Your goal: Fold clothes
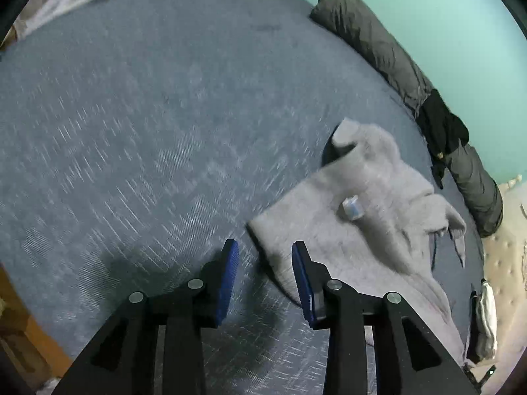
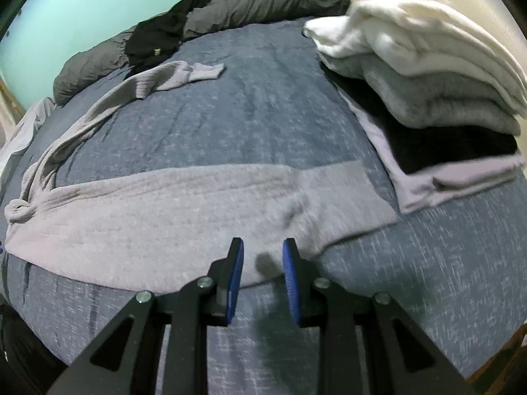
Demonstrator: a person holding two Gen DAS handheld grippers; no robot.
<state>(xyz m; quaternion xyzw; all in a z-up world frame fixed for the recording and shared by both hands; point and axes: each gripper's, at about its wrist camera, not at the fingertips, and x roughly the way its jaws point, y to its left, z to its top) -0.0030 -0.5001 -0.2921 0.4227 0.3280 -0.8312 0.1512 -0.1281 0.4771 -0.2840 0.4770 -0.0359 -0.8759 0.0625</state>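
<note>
A light grey fuzzy sweater point(image 2: 184, 204) lies spread on the blue bedspread point(image 2: 257, 115), one sleeve point(image 2: 138, 85) stretched toward the far side. My right gripper point(image 2: 263, 247) is open and empty, just above the sweater's near edge. In the left wrist view the sweater point(image 1: 355, 230) lies to the right, its collar point(image 1: 344, 133) standing up and a small tag point(image 1: 351, 206) on it. My left gripper point(image 1: 265, 248) is open and empty, at the sweater's near corner.
A stack of folded clothes point(image 2: 428, 75), white over grey over black, sits at the right of the bed. A dark grey rolled quilt point(image 2: 250, 3) and a black garment point(image 2: 161, 39) lie along the teal wall. A padded headboard point(image 1: 504, 256) is at the right.
</note>
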